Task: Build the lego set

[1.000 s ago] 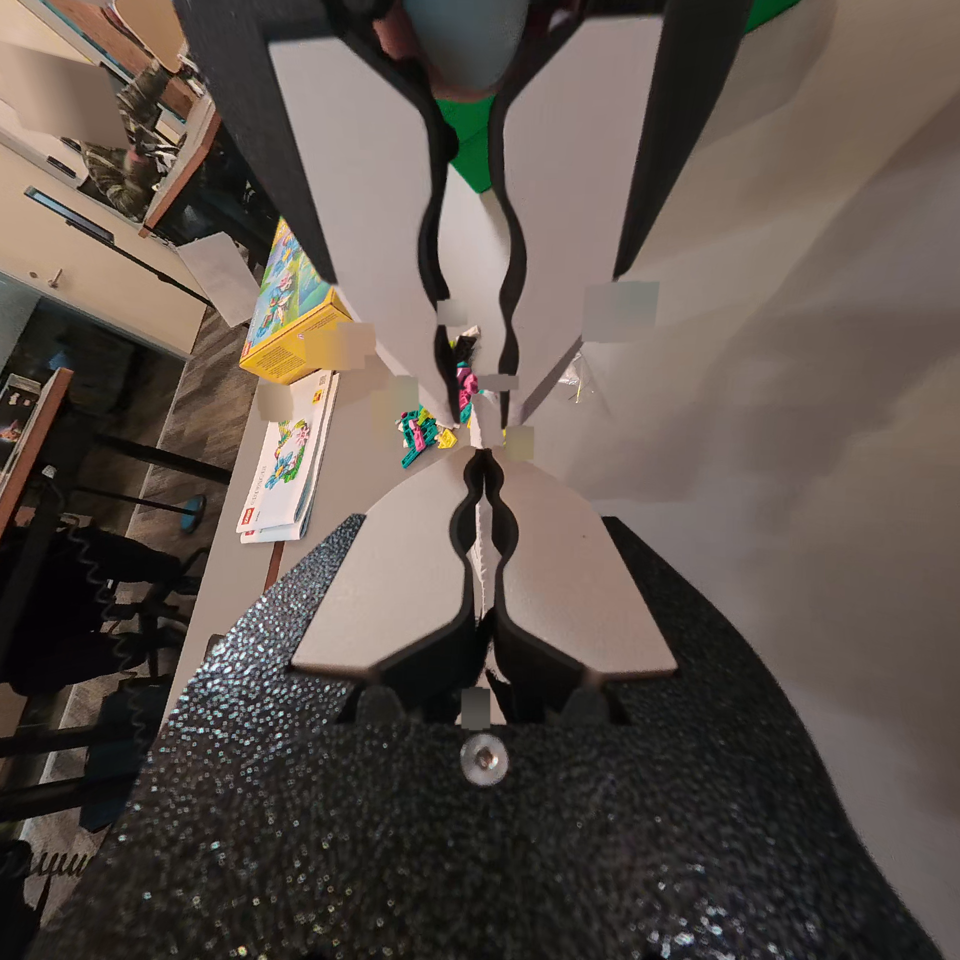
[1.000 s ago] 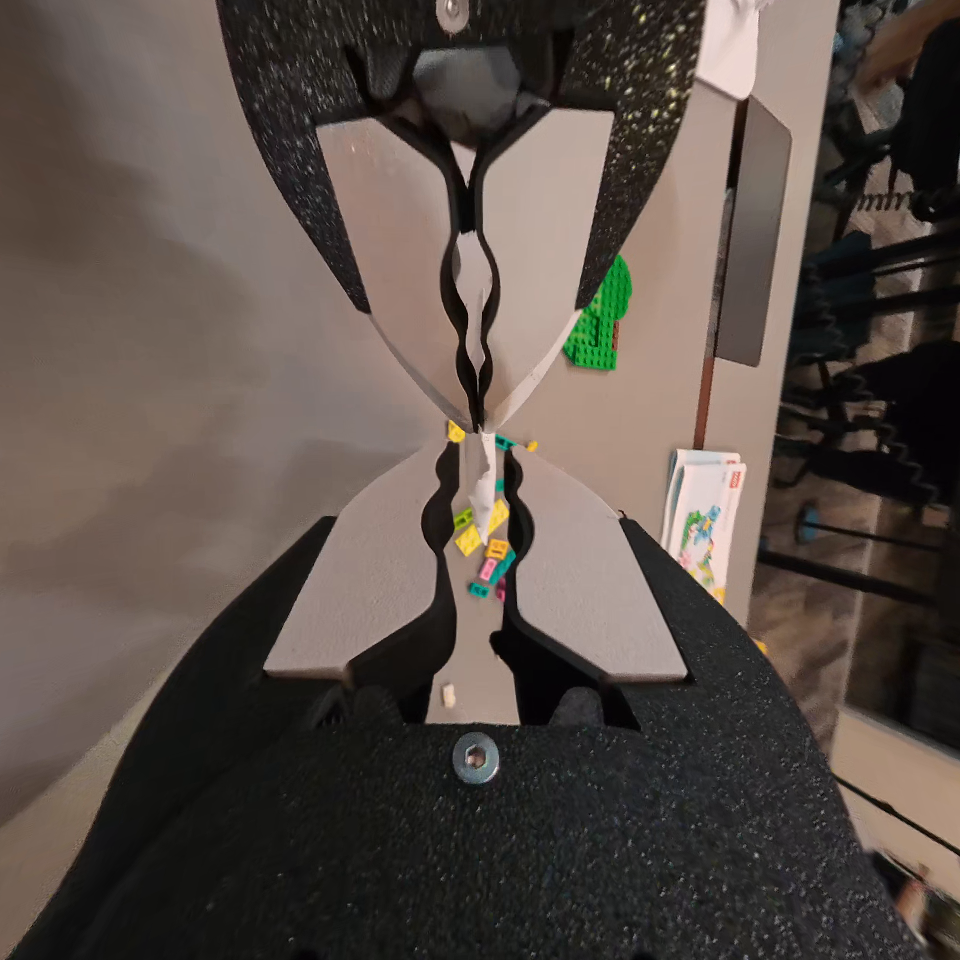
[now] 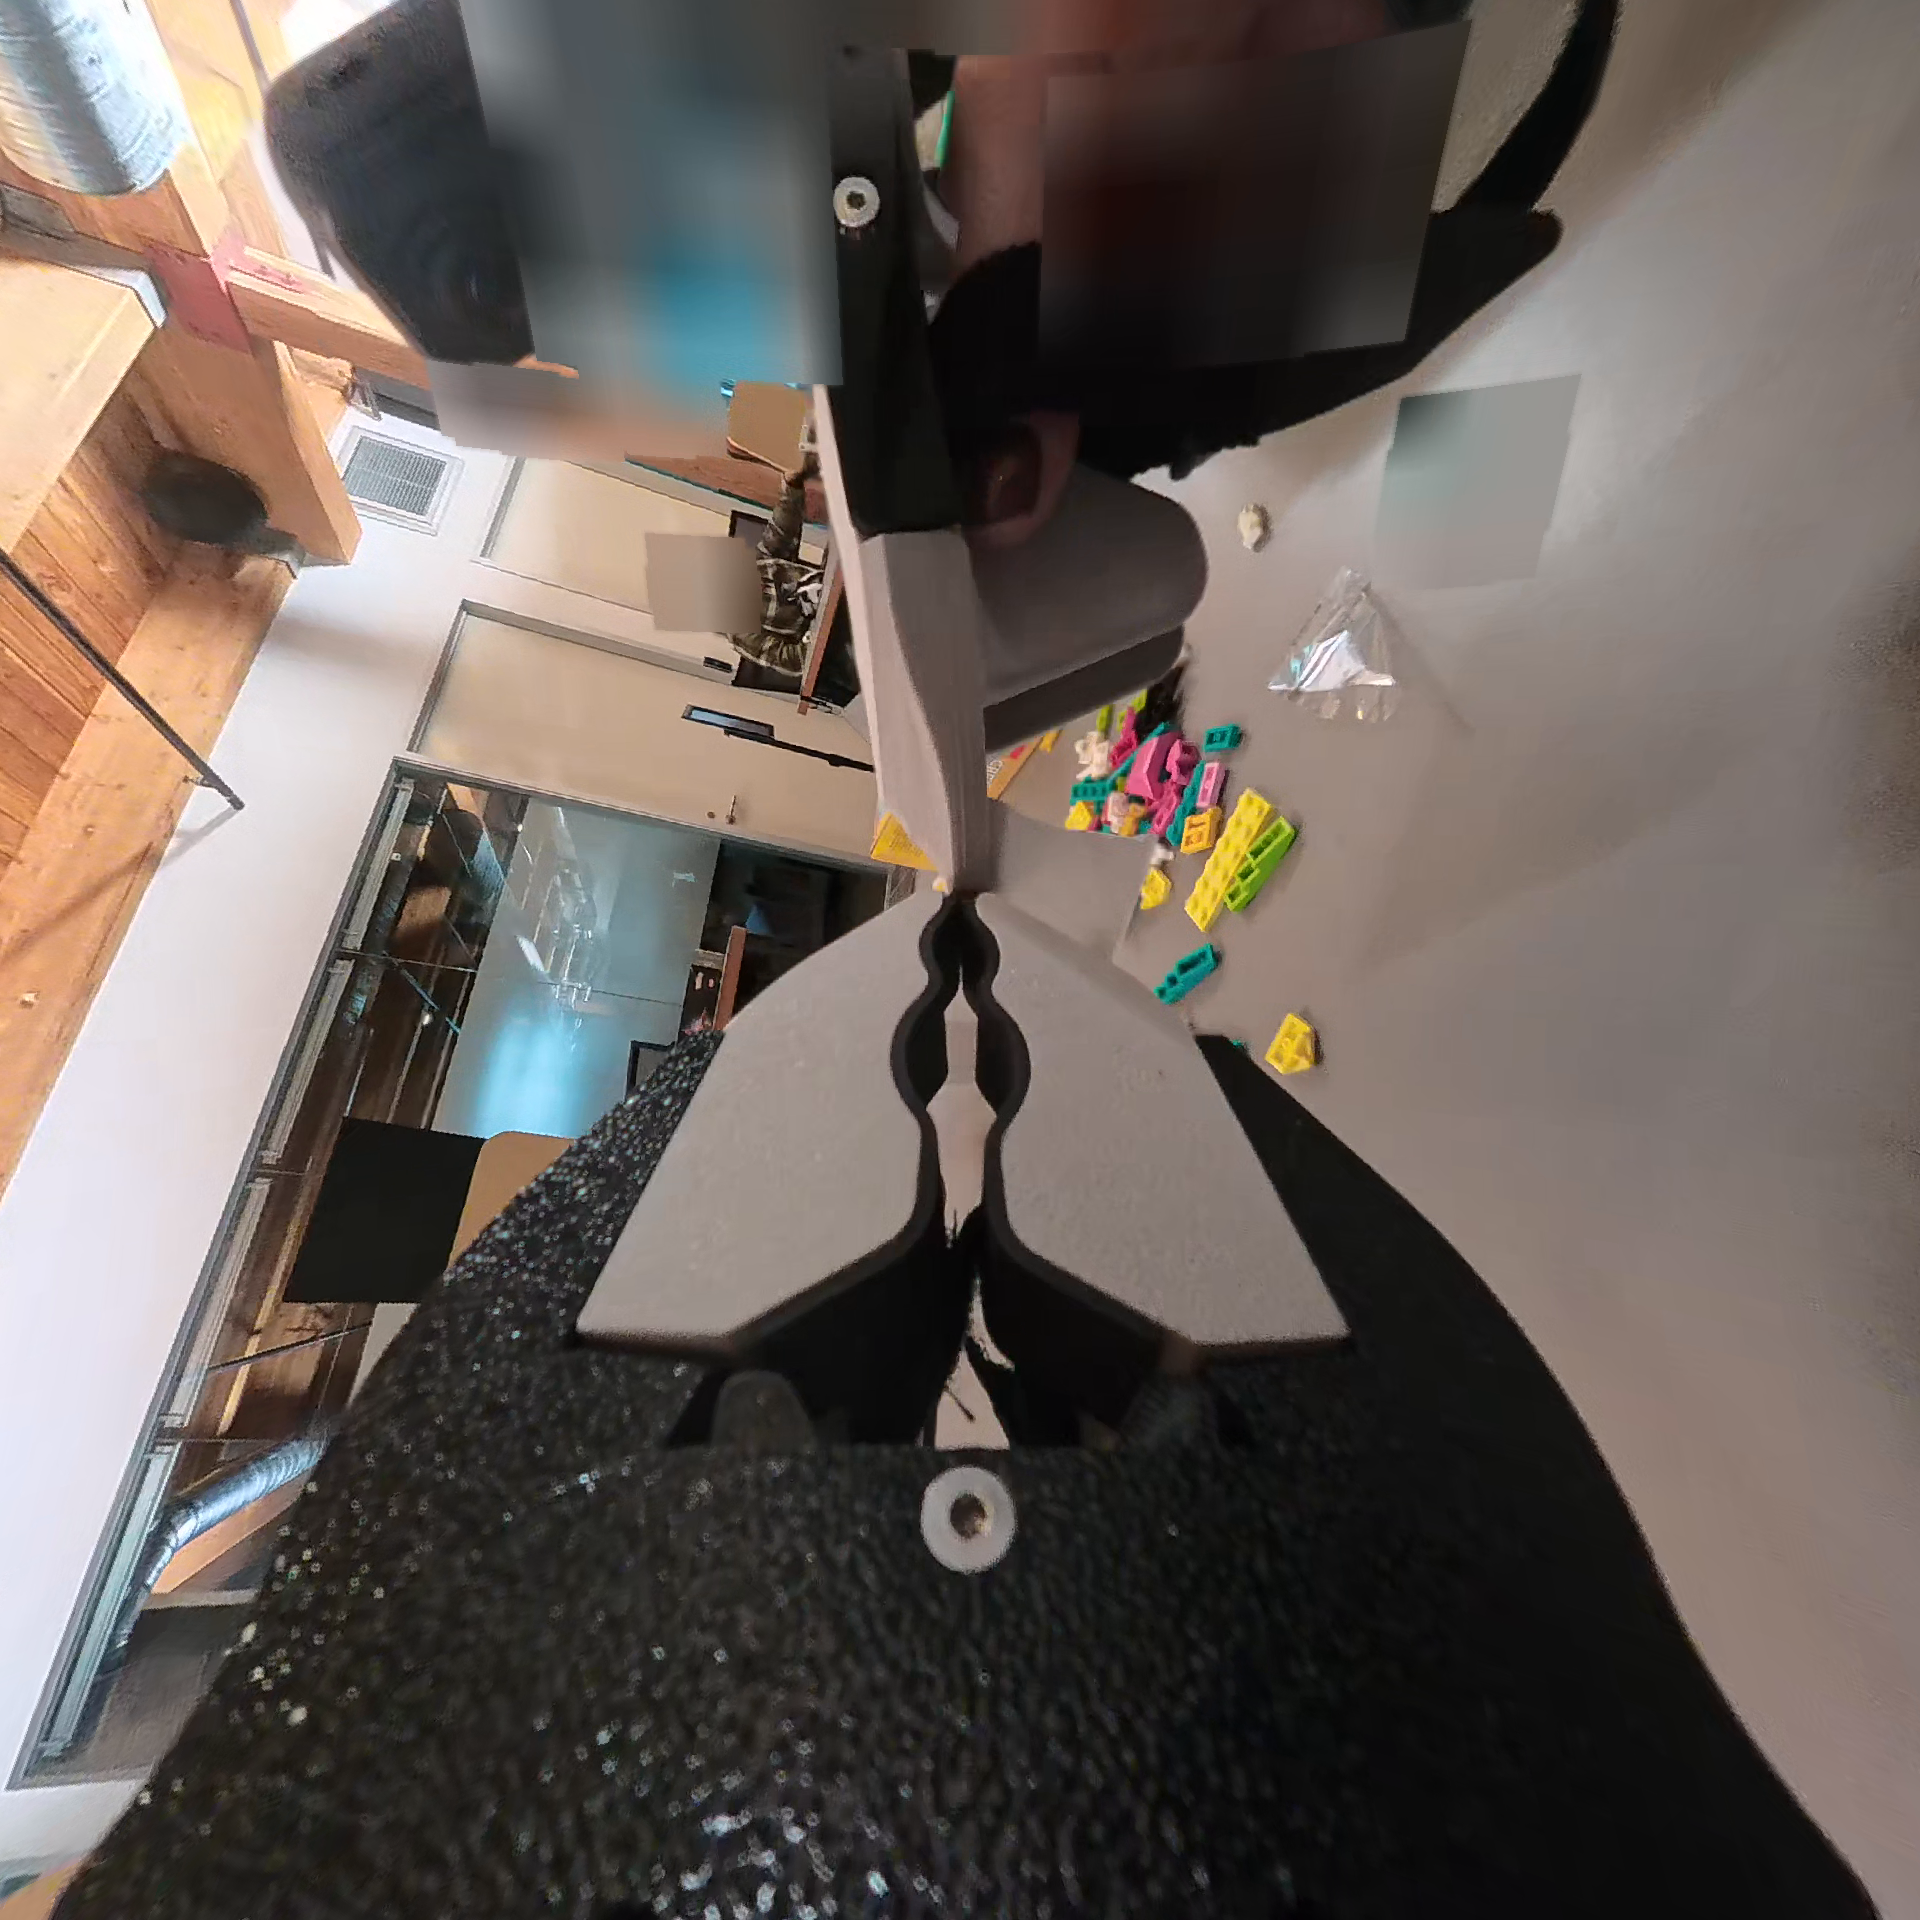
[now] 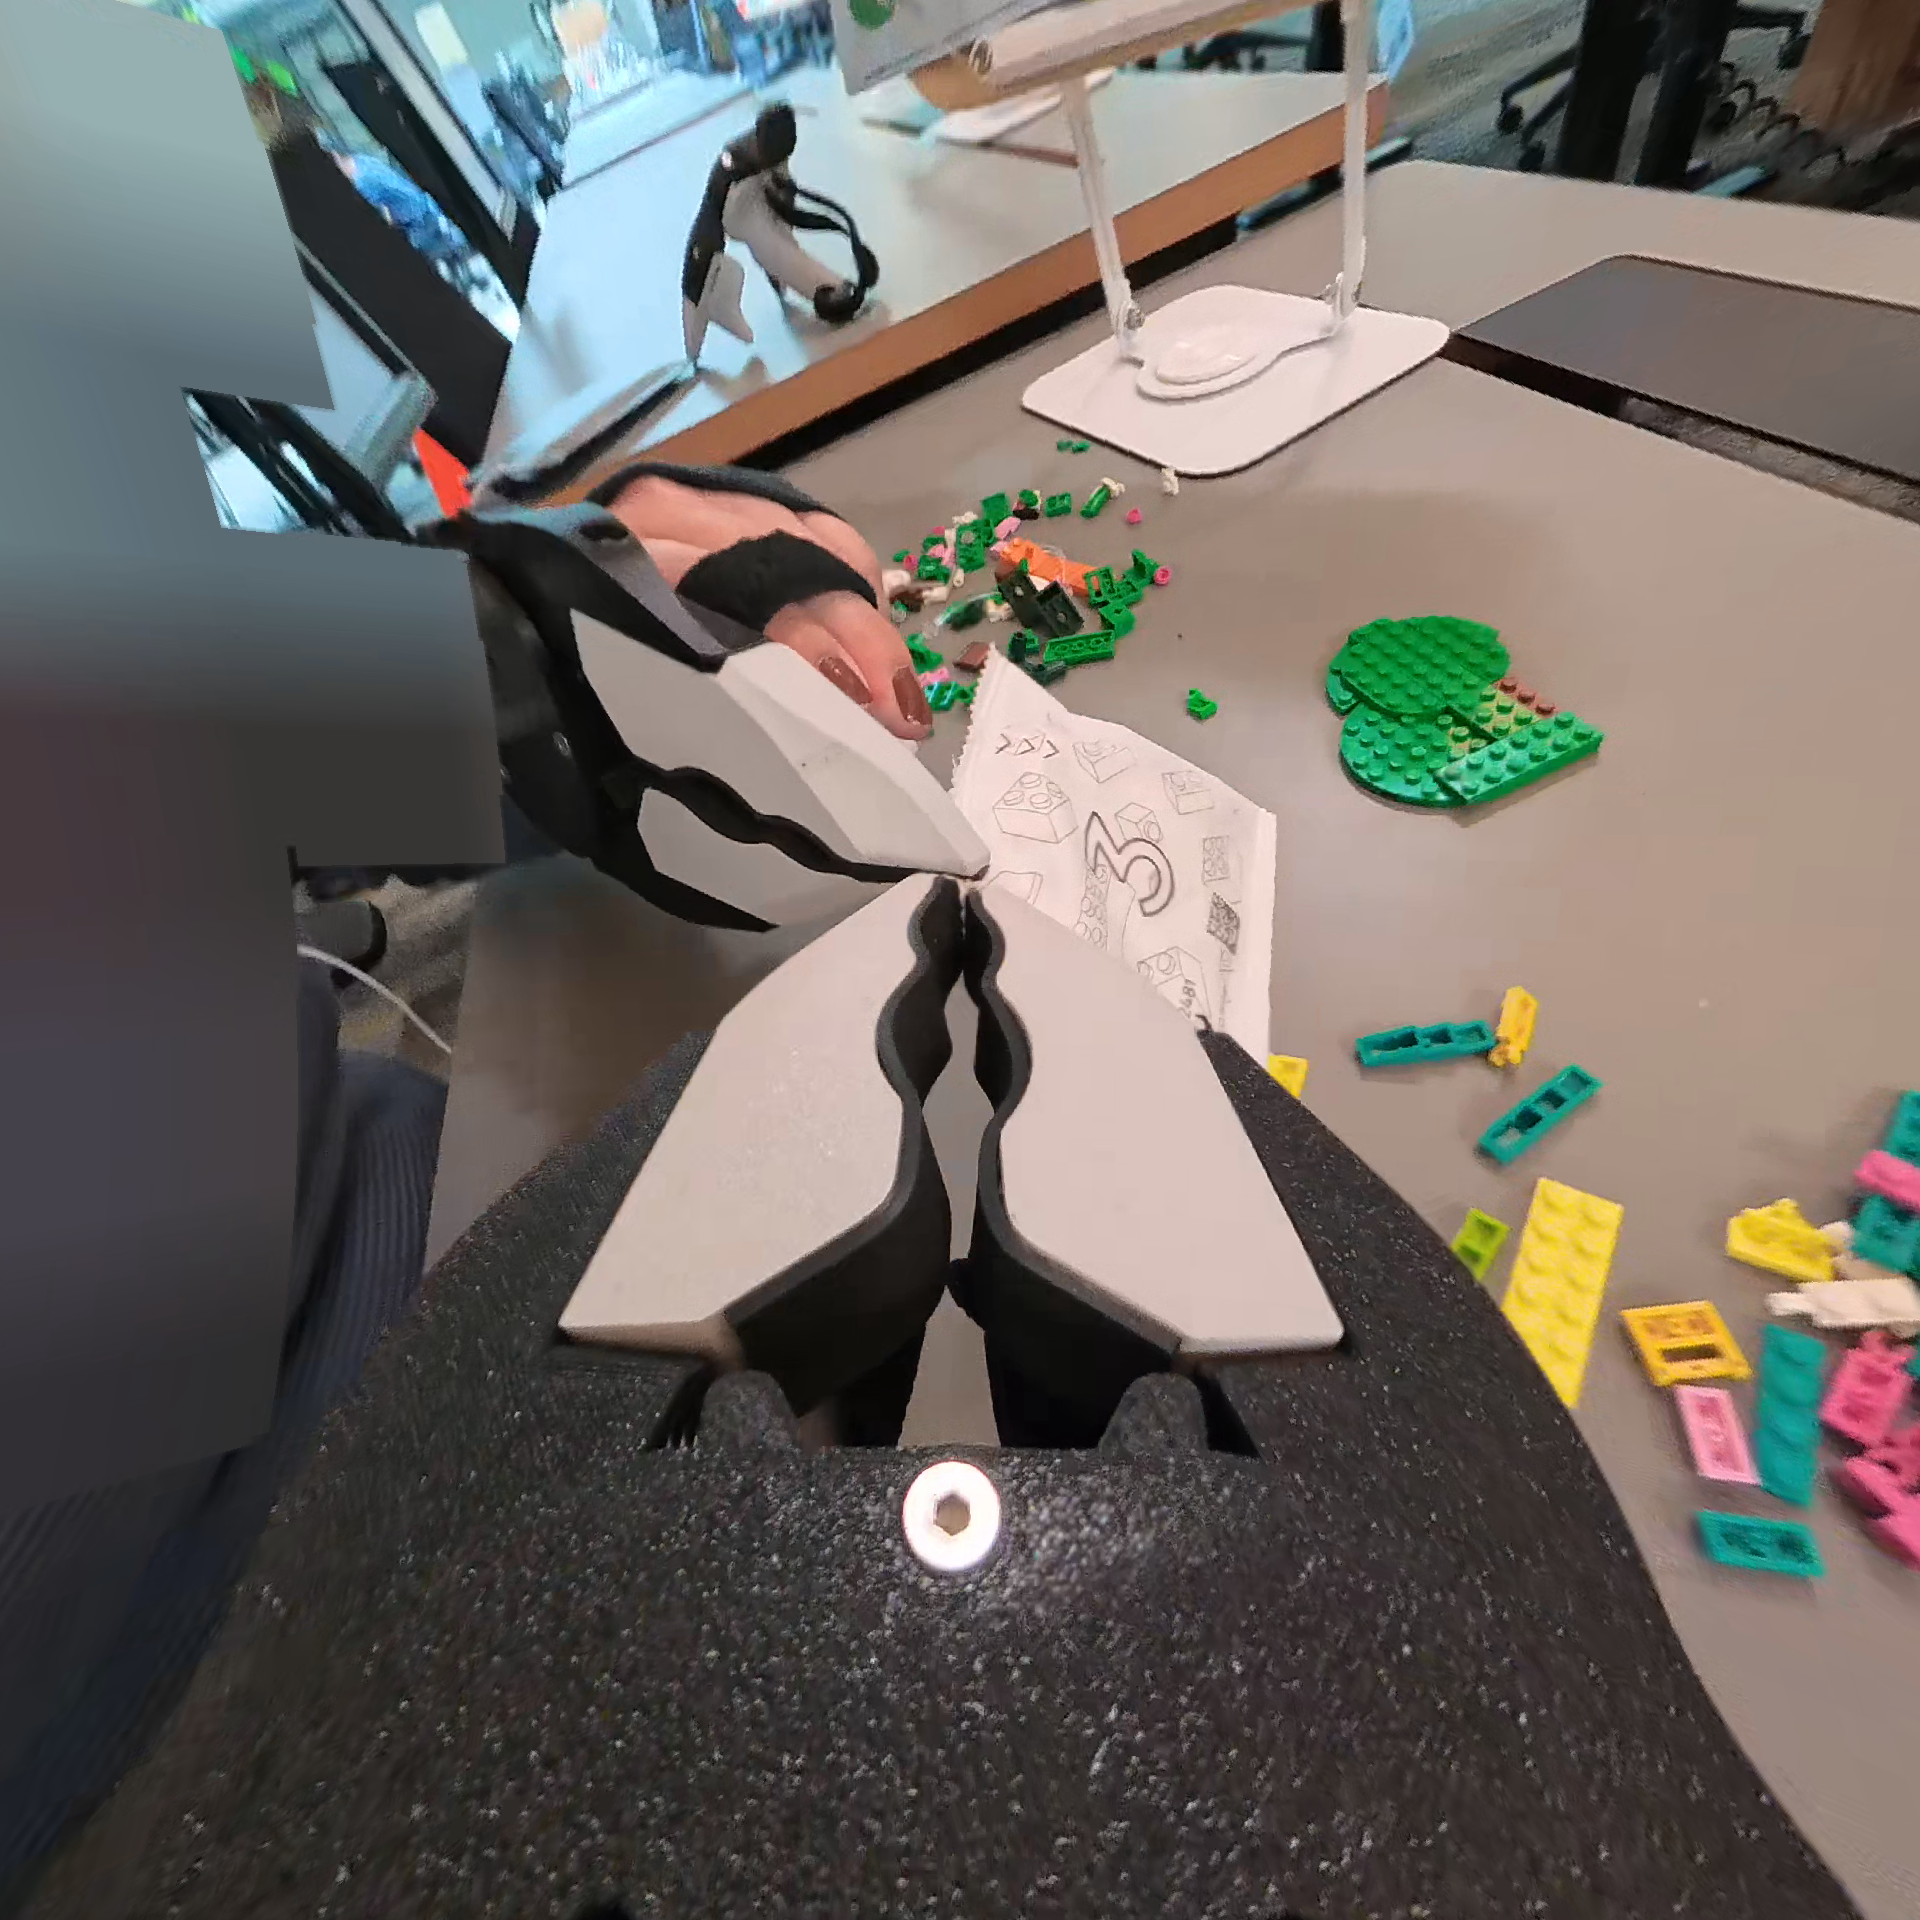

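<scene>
Your grey table (image 4: 1558, 935) carries everything, with a white stand base (image 4: 1236, 384) at its far side and a dark flat panel (image 4: 1714, 343) beside that. The largest lego piece is the green studded build (image 4: 1444, 717), lying flat and well apart from both tools. A white paper bag (image 4: 1132, 862) with printed brick drawings hangs between your two tools, just above the table. Your right gripper (image 4: 961, 894) has its jaws pressed together on the bag's near corner. Your left gripper (image 4: 971, 868) comes in from the left, tip to tip with the right one — its jaws are also closed, pinching the same corner of the bag. Your hand (image 4: 790, 592) wraps the left tool under a black strap.

In the left wrist view, the left gripper (image 3: 961, 904) is closed with the right tool's tip meeting it, and a crumpled clear wrapper (image 3: 1335, 655) lies on the table beyond.

Two heaps of loose parts sit on the table: small green pieces (image 4: 1029, 592) behind the bag, and a spread of yellow, teal and pink bricks (image 4: 1787, 1340) to the right — a long yellow plate (image 4: 1558, 1278) lies at its near edge.
</scene>
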Motion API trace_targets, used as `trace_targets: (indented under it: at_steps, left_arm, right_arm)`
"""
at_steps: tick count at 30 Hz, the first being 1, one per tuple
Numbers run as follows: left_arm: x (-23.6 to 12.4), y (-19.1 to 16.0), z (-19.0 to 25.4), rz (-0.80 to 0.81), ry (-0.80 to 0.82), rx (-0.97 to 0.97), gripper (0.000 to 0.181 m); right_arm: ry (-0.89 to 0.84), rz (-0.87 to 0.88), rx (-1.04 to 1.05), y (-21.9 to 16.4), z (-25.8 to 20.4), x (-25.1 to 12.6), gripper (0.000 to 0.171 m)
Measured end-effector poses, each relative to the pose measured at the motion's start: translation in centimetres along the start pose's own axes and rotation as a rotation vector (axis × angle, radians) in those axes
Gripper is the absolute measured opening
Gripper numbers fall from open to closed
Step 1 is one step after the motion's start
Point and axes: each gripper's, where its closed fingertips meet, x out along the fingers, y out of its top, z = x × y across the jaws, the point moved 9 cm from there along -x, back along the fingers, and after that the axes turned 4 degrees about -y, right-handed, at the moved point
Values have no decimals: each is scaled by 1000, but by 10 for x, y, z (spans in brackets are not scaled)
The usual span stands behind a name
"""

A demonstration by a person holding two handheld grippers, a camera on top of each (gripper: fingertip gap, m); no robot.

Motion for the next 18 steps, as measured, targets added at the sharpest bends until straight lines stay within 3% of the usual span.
trace_targets:
  at_steps: [10,18]
  left_arm:
    - [-3,-9,31,-40,5,52,0]
    - [-6,-14,42,-45,-4,27,0]
  right_arm:
    - [79,180,272,-45,6,21,0]
    - [104,210,345,-58,7,30,0]
